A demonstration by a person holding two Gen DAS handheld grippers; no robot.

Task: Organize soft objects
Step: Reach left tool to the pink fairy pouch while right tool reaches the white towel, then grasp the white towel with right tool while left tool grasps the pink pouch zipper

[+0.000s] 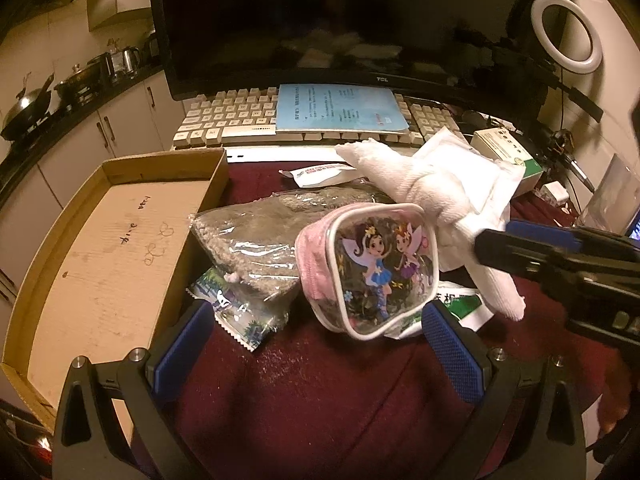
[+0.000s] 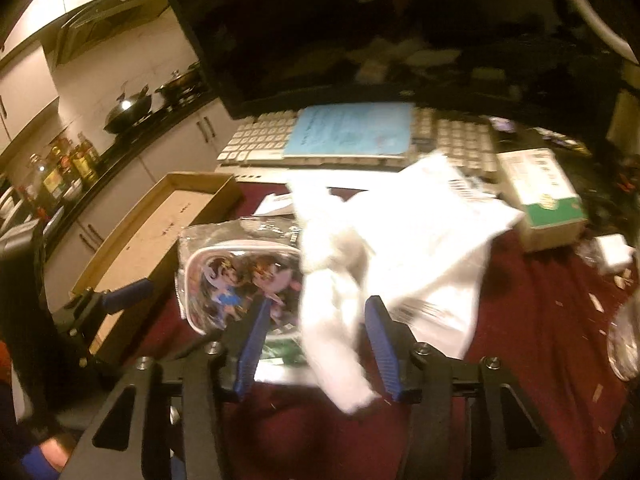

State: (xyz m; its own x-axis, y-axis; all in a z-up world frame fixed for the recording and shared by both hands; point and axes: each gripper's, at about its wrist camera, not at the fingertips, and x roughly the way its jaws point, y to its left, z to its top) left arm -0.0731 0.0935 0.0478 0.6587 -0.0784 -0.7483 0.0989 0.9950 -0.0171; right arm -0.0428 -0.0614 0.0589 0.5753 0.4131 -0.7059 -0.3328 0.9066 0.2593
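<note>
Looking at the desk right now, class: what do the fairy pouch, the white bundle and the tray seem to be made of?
Fairy pouch: likely glossy clear vinyl, since it shines and shows its contents, with pink fabric sides. White bundle: soft textured cloth or paper towel, crumpled; unclear which. Tray: matte brown cardboard, with raw cut edges.

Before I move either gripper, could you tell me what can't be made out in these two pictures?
- Right gripper grip on the white cloth: right wrist view is motion-blurred; the cloth hangs between the jaws, contact unclear.
- Green-and-white packet: left wrist view, mostly hidden under the fairy pouch and cloth.
- Handwriting in the cardboard tray: too small to read.
- Blue booklet print: too small in both views.
</note>
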